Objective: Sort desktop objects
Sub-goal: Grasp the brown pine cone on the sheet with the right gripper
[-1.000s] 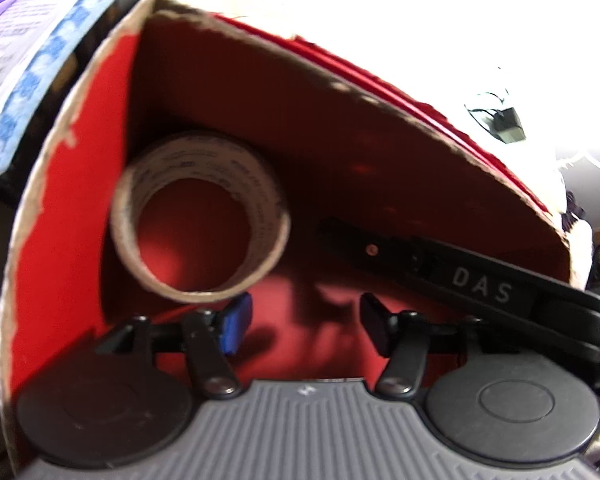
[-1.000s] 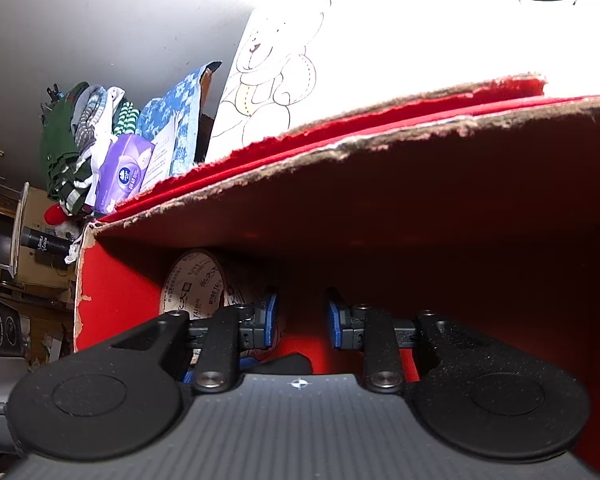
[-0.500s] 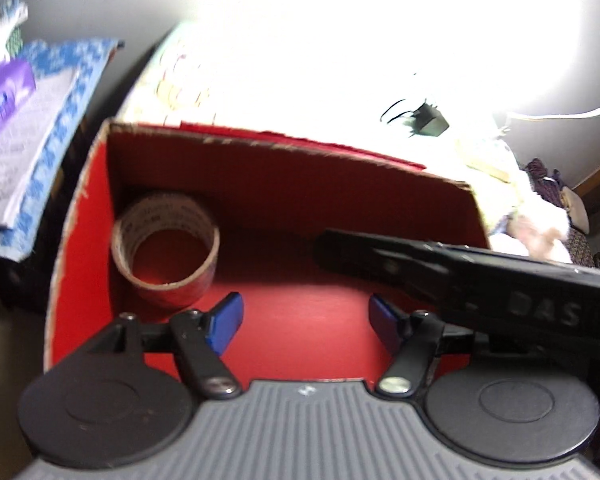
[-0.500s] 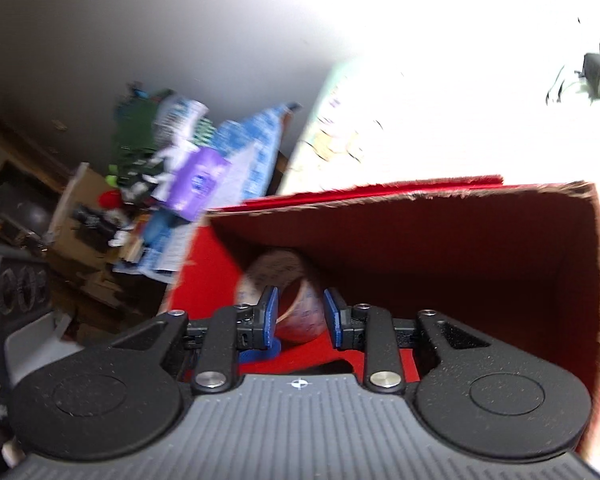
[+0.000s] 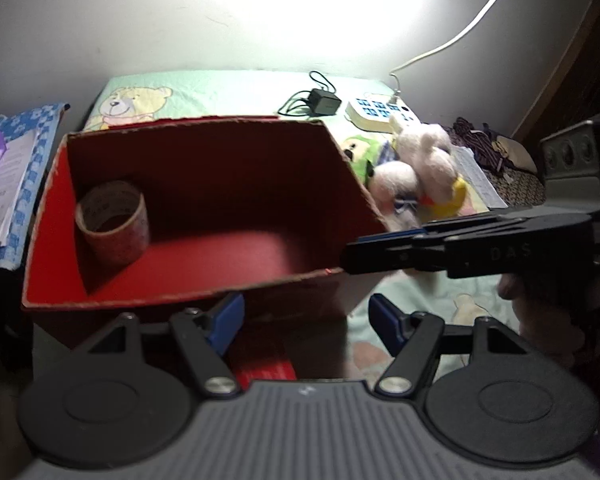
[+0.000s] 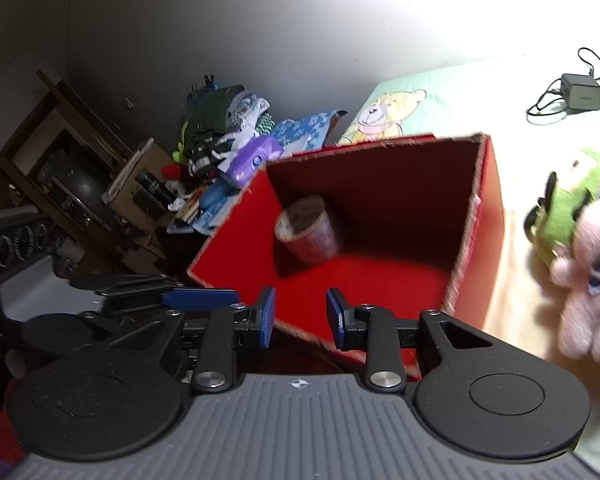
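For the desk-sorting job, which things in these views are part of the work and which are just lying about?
Part of the job:
- red box
- tape roll, already inside the box
- plush toys beside the box, still on the bear-print cloth
- charger and its cable
- white keypad

Lying about:
- purple tissue pack
- clothes heap
- papers

A cardboard box (image 5: 204, 200), matt red inside with rough, torn brown edges, holds a glossy roll of brown tape (image 5: 114, 224) in its left corner. Beside the box lie fuzzy plush toys (image 5: 416, 172) on a soft printed cloth (image 5: 204, 92). The left gripper (image 5: 306, 318) is matt black plastic with blue pads (image 5: 226, 320) and shiny metal pins.
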### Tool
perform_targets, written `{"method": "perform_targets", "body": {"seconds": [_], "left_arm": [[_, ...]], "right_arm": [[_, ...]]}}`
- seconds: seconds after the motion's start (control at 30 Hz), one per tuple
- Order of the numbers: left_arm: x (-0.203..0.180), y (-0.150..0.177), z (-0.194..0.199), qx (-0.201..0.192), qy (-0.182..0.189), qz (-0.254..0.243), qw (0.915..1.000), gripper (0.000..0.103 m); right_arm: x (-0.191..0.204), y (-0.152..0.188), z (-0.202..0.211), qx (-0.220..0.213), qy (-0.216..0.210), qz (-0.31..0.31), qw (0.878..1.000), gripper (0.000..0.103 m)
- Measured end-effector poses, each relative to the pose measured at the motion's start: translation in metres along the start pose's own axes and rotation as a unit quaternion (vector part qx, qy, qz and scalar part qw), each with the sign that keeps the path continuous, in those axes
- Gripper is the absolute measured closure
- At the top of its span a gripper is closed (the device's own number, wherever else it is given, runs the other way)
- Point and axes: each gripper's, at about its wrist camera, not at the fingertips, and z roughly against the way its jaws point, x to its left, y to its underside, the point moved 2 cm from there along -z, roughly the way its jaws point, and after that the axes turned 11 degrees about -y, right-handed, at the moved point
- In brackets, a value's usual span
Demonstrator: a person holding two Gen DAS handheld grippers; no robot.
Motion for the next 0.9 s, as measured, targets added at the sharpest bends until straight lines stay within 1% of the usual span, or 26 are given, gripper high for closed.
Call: {"method": "perform_targets", "body": {"seconds": [0.13,0.23,0.33,0.37,0.5,0.57,0.7,0.83,0.9], "left_arm": [[-0.018,0.023,0.008,0.012,0.048,-0.011,0.9987,0.032],[-0.032,0.04,0.01,0.024,0.064,-0.021,0.9975,0.032],[-0.04,0.058,0.008,0.05,0.099,-0.002,0.9938,0.032],[-0.044,0.064,0.006,0.059,0.098,-0.001,0.9934,0.032],[-0.053,0.08,-0.008,0.083,0.082,0.006,0.9931,0.032],[-0.057,0.086,-0.013,0.089,0.068,0.007,0.9937,0.032],[-0.068,0.1,-0.021,0.091,0.02,-0.027,0.9953,0.032],[-0.078,0.112,-0.03,0.1,-0.013,-0.055,0.9934,0.032],[-0.08,0.117,-0.035,0.102,-0.027,-0.061,0.9925,0.031]], "right_arm": [[-0.012,0.025,0.005,0.032,-0.012,-0.023,0.999,0.071],[-0.022,0.038,0.005,0.049,-0.023,-0.05,0.997,0.072],[-0.028,0.05,0.001,0.069,-0.034,-0.071,0.994,0.071],[-0.029,0.053,-0.001,0.076,-0.035,-0.074,0.994,0.072],[-0.029,0.067,-0.011,0.101,-0.042,-0.082,0.991,0.071],[-0.029,0.074,-0.015,0.112,-0.045,-0.088,0.989,0.071],[-0.03,0.084,-0.019,0.126,-0.054,-0.1,0.986,0.07],[-0.029,0.091,-0.022,0.131,-0.058,-0.1,0.985,0.06],[-0.028,0.093,-0.025,0.133,-0.059,-0.101,0.984,0.059]]}}
